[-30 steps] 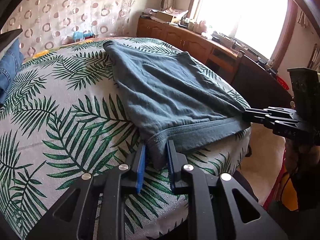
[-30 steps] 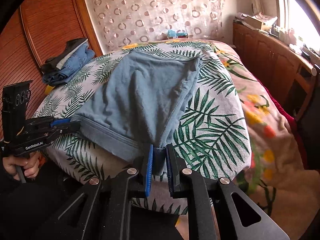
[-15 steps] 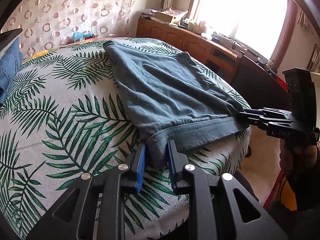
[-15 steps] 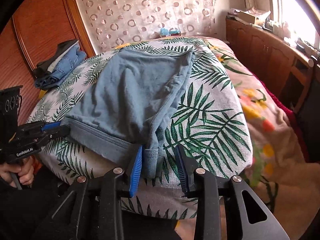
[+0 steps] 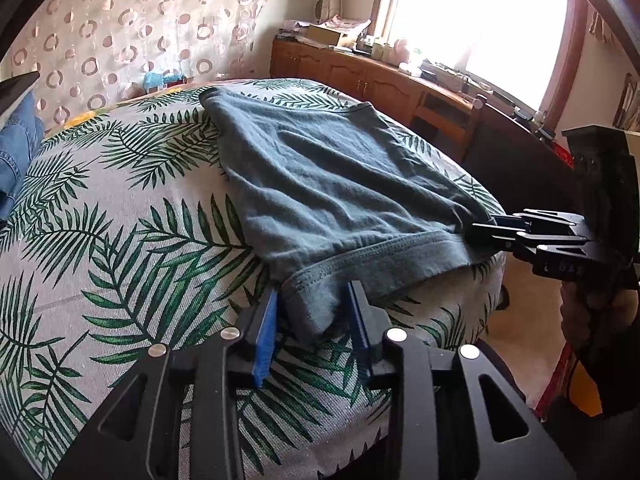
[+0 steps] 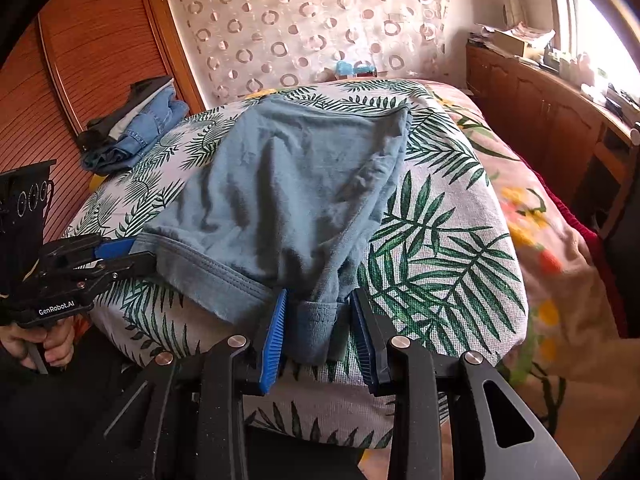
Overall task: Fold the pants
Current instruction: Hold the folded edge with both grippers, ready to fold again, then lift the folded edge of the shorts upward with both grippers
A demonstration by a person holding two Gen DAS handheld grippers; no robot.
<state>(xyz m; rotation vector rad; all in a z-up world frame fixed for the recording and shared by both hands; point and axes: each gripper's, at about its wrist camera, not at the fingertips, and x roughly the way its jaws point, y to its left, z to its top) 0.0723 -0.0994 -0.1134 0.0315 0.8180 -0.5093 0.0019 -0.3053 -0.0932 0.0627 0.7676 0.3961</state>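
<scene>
Grey-blue pants (image 5: 332,188) lie folded flat on the palm-leaf bedspread (image 5: 120,248), waistband at the near edge. My left gripper (image 5: 314,312) is open, its blue pads on either side of the waistband's left corner. It also shows in the right wrist view (image 6: 120,256). My right gripper (image 6: 320,320) is open around the waistband's right corner, the cloth loose between the pads (image 6: 274,336). The right gripper shows in the left wrist view (image 5: 486,228) at the pants' right corner. The pants also show in the right wrist view (image 6: 288,184).
A stack of folded jeans and dark clothes (image 6: 136,128) lies at the bed's far left. A wooden cabinet (image 5: 380,80) with clutter runs under the bright window on the right. A floral blanket (image 6: 552,248) hangs off the bed's right side.
Both grippers have opened and let go of the waistband corners: the right one first, the left one just now. The pants have settled on the bed.
</scene>
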